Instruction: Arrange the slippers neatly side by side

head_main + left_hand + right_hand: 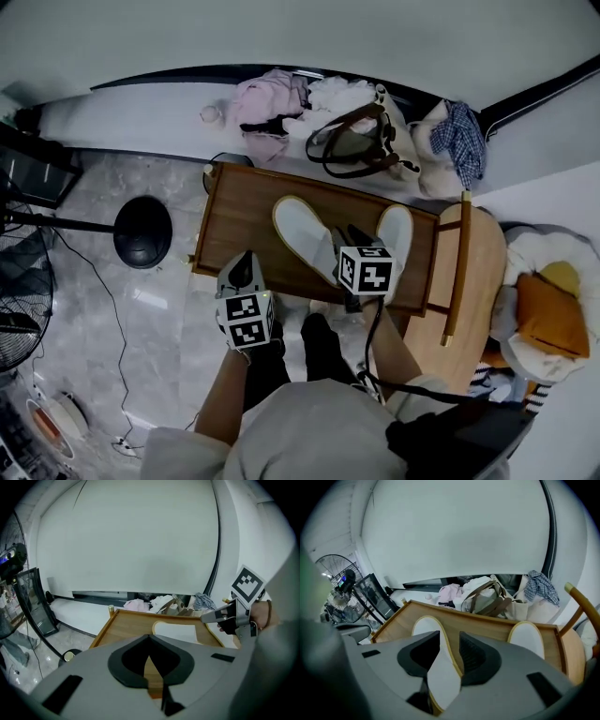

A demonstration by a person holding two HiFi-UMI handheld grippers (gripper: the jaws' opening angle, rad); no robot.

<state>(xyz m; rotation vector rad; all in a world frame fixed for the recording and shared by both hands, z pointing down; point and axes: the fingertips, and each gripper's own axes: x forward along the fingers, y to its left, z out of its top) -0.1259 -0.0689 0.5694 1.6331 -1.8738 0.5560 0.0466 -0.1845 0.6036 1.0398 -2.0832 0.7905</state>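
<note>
Found right gripper (450,641) unclenched, astride the near white, tan-rimmed fabric slipper (440,677), its length running ahead; mate slipper (526,639) ahead-right on brown wooden tray (487,625). Noted left gripper (150,644) clenched, empty, farther off.

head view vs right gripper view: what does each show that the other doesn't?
Head view only: the left gripper, the person's arms and legs, a black round base on the floor, and an orange cushion.

Right gripper view only: the right gripper jaws close up, standing apart, with the left slipper showing in the gap.

Both: the wooden tray, the left slipper and the right slipper on it, the bag and the plaid cloth behind.
</note>
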